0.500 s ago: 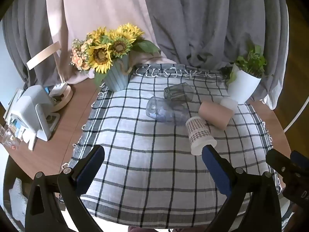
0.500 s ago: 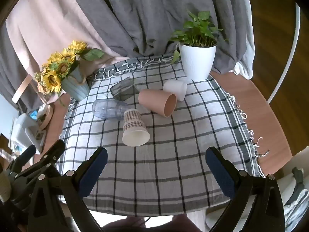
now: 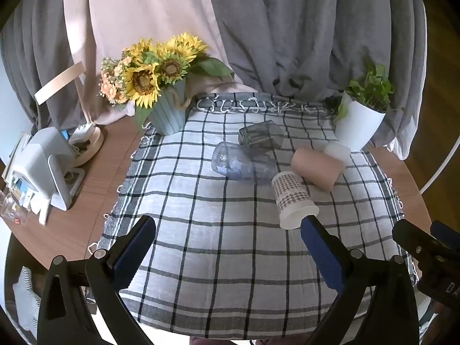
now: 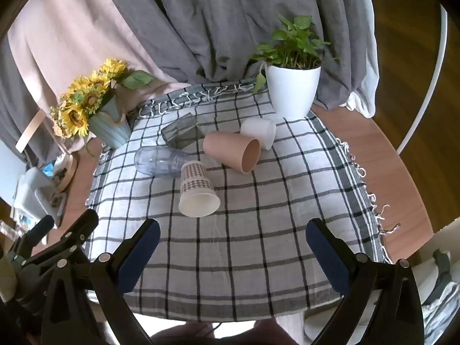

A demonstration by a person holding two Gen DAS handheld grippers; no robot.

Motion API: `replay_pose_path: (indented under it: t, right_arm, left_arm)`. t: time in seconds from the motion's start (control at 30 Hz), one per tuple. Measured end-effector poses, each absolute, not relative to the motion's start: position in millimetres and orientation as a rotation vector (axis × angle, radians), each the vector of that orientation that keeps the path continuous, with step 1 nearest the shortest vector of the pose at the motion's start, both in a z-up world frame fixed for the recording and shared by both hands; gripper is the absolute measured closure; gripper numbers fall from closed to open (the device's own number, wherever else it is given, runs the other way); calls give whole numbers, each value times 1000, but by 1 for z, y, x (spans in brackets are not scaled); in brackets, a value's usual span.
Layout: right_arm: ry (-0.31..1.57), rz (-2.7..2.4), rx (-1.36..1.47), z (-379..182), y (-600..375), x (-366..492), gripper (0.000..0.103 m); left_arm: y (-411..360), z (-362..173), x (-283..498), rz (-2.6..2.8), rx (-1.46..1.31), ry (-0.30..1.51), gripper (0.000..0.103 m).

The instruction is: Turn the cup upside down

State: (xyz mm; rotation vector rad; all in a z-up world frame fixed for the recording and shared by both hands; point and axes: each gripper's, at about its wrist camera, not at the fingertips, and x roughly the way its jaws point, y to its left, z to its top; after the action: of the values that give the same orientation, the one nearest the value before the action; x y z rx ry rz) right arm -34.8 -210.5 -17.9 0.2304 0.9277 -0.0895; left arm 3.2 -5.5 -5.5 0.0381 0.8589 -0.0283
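Several cups lie on their sides on the checked cloth. A patterned paper cup lies nearest, mouth toward me; it also shows in the left wrist view. Behind it lie a clear blue plastic cup, a dark glass tumbler, a pink cup and a white cup. My left gripper is open and empty above the cloth's near part. My right gripper is open and empty, just in front of the paper cup.
A sunflower vase stands at the cloth's back left, a white potted plant at the back right. A white device and a lamp base sit on the wooden table at left. Grey and pink curtains hang behind.
Both grippers have edged slightly forward toward the cups. Nothing on the cloth has moved.
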Motion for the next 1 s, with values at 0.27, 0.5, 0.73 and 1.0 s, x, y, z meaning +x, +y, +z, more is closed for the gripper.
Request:
replay_pose_path:
  t: [0.27,0.5,0.73,1.0]
  right_arm:
    - [937,-89,228,-19,-208,-33,1]
    - [938,-90,229,-20,-210,-34,1]
    - [938,-88,230,-20,-210,-34,1]
    - [942,-87,231,-21,-210,-34,1]
  left_arm:
    - [-7,-7,4,-28,38,862,0]
    - [-8,-9,3,-28,37,867,0]
    - [-7,-11,2,-27,38,867,0]
    - [-5,-13,0,-27,38,870,0]
